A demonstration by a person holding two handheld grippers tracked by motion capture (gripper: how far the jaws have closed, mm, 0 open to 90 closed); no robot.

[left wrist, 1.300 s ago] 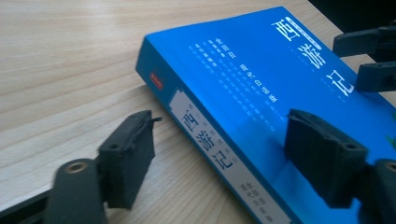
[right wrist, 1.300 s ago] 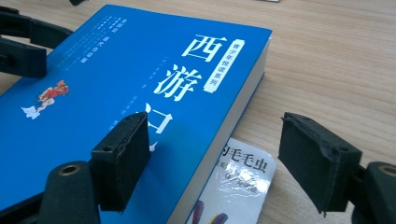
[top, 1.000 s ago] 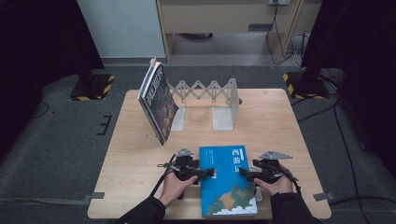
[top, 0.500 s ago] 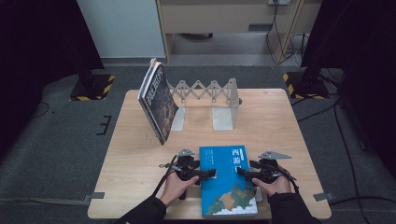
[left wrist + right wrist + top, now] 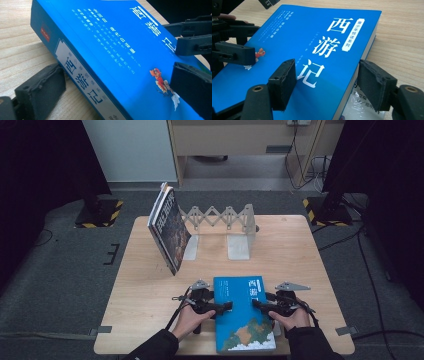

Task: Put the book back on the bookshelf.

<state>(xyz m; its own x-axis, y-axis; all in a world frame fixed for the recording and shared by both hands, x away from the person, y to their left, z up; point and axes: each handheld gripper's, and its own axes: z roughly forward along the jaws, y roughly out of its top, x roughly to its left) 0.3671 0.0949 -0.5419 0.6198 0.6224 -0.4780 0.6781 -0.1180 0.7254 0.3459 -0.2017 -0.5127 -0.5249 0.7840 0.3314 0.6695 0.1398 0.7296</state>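
Blue book (image 5: 244,312) lies flat on the bench (image 5: 150,290), low in the middle of the high view. It looks thick and a bit heavy, stiff, with a shiny cover that may slip. Its two long edges look best for holding. A bookstand (image 5: 220,227) near the top holds one leaning book (image 5: 169,227). The left gripper (image 5: 220,306) has wide fingers (image 5: 41,91) around one edge. The right gripper (image 5: 262,304) fingers (image 5: 283,83) have just been closing around the other edge, not squeezing yet.
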